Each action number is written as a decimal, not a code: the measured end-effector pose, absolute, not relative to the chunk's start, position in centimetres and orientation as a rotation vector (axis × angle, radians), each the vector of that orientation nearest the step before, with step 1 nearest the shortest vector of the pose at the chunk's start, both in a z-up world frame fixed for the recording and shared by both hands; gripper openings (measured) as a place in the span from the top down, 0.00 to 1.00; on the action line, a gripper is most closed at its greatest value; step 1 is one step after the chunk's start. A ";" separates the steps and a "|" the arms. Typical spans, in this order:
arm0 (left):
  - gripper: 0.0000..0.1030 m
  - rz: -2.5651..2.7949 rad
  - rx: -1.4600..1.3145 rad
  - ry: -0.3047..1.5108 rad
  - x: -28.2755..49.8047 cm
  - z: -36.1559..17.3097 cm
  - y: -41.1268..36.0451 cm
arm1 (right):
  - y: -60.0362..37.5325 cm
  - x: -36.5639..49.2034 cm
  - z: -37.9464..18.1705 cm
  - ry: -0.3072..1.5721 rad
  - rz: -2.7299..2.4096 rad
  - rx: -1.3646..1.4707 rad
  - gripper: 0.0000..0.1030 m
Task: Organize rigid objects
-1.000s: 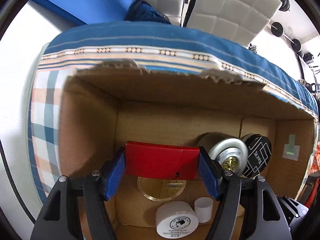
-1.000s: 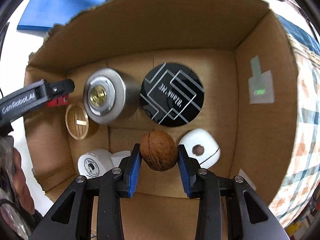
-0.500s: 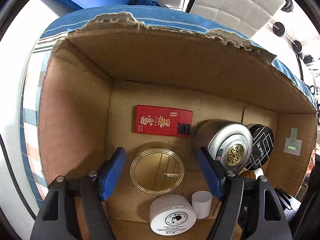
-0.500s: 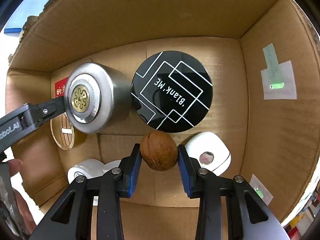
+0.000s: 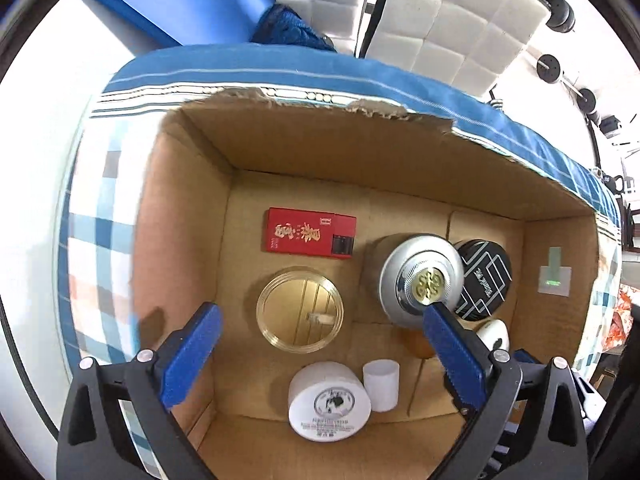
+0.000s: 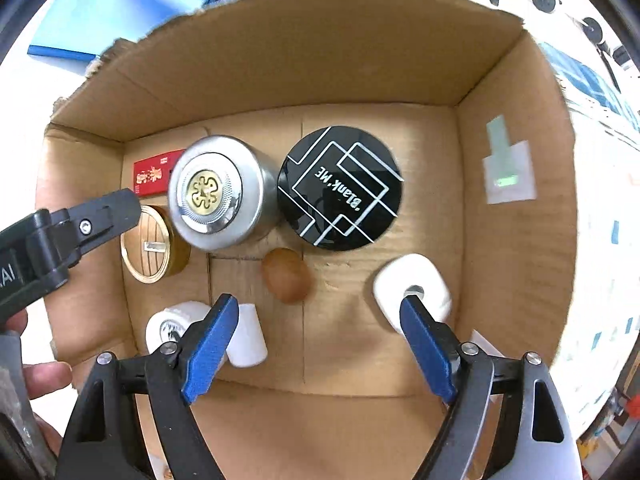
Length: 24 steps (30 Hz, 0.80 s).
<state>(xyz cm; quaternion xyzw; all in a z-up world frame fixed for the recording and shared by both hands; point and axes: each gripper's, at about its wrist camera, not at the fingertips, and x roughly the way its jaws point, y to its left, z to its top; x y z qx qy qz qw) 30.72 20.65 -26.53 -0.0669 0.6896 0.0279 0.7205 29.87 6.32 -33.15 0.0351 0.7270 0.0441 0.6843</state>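
Red box [image 5: 310, 238] lies flat, long axis sideways; both grippers' fingers [image 5: 191, 354] [image 6: 210, 350] opening, empty.

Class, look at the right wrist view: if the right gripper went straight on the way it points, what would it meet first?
Probably the bare floor of the box, between the walnut and white case; depth is unclear. The right gripper is opening, empty.

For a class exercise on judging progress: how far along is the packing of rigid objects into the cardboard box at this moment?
Done: the red box, walnut, silver tin, black disc, gold-rimmed lid, two white jars and a white case all lie in the cardboard box. In hand: nothing; the left gripper and right gripper are opening, empty. What is left outside the box cannot be seen.
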 end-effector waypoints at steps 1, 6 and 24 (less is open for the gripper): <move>0.00 0.062 -0.146 1.513 30.4 -25.9 20.6 | 6.0 29.6 -32.4 1.617 0.090 0.073 0.13; 0.00 0.063 -0.139 1.465 28.4 -23.5 20.6 | 5.3 27.8 -29.2 1.561 0.082 0.041 0.05; 0.00 0.072 -0.094 1.247 19.1 -13.7 19.4 | 2.0 22.0 -18.5 1.402 0.128 0.016 0.00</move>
